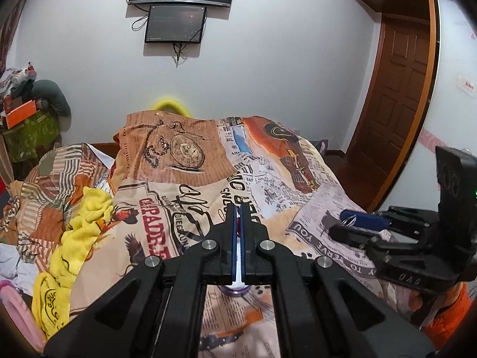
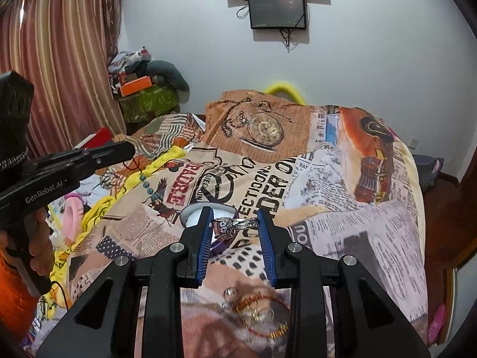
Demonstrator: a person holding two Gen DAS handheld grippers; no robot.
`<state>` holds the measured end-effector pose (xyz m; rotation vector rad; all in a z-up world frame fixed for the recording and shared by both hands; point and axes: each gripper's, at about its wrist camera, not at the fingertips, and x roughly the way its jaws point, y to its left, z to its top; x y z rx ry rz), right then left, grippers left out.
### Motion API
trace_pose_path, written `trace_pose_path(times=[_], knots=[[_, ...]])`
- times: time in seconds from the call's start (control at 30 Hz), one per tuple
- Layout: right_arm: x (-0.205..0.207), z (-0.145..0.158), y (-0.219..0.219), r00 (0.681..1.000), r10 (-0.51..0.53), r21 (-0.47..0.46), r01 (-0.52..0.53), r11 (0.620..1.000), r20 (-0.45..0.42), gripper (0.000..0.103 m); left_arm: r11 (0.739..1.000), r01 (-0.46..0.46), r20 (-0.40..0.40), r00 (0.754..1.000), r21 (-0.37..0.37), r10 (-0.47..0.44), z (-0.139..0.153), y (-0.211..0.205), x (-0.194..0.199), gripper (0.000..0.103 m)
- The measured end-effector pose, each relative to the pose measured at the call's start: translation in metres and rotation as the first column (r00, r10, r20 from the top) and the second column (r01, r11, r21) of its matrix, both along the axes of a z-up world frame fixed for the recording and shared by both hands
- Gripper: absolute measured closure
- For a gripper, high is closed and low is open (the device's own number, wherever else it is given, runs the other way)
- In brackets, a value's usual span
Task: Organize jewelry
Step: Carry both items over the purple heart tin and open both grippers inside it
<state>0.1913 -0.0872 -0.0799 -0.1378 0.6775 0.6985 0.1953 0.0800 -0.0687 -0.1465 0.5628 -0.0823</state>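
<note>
Right gripper [image 2: 235,226], lower centre of the right wrist view: blue pads [image 2: 204,238] set apart, with a silver stone-set ring [image 2: 231,225] spanning the gap between them; the stone end sits against the left pad and the band reaches the right pad, so the grip appears to be across the ring's length, though firmness of contact cannot be confirmed. Just behind and below the ring lies a white and purple jewelry case [image 2: 193,211], open, on the printed bedspread [image 2: 342,208]. Left gripper [image 1: 238,220], centre of the left wrist view: pads pressed nearly together on something thin and red [image 1: 237,226], possibly cord; its identity cannot be told. Loose items remain at the bottom centre of the right view: small earrings [image 2: 229,294] and a red and gold thread bracelet [image 2: 262,307]. A turquoise bead strand [image 2: 147,183] lies at centre left beside a yellow cloth [image 2: 98,208]. Hazards noted: the ring is held by narrow points on a hard curved band and may pivot or slip if the pads ease off before it is over the case; a dropped ring would likely vanish into folds of the soft, busy-patterned bedding. The case rests on yielding fabric and may tip under pressure.
</note>
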Motion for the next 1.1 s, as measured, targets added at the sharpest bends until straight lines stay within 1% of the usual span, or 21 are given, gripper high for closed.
trace_pose_path(times=[0.27,0.47,0.6,0.7,0.8,0.9,1.1], knots=[[0.02,-0.009,0.023,0.998,0.035,-0.004,-0.035,0.999,-0.043,0.076,1.0,0.018,-0.023,1.0,-0.018,-0.019,-0.009,0.004,0.028,0.103],[0.031,-0.021,0.041,0.994,0.07,-0.029,-0.073,0.997,-0.078,0.076,0.999,0.025,-0.087,0.996,-0.035,-0.028,-0.032,0.008,0.046,0.103],[0.041,-0.033,0.054,0.99,0.091,-0.069,-0.099,0.993,-0.106,0.076,0.998,0.03,-0.155,0.987,-0.046,-0.037,-0.056,0.013,0.056,0.103],[0.048,-0.041,0.064,0.984,0.112,-0.095,-0.126,0.987,-0.138,0.076,0.998,0.039,-0.217,0.975,-0.052,-0.05,-0.077,0.018,0.062,0.103],[0.054,-0.05,0.075,0.979,0.132,-0.126,-0.152,0.98,-0.156,0.076,0.997,0.04,-0.261,0.964,-0.059,-0.054,-0.093,0.024,0.067,0.103],[0.059,-0.062,0.084,0.972,0.149,-0.155,-0.178,0.972,-0.184,0.076,0.997,0.04,-0.29,0.955,-0.07,-0.058,-0.104,0.03,0.071,0.103],[0.062,-0.079,0.096,0.956,0.173,-0.175,-0.217,0.96,-0.236,0.076,0.996,0.047,-0.321,0.945,-0.075,-0.069,-0.12,0.036,0.071,0.103]])
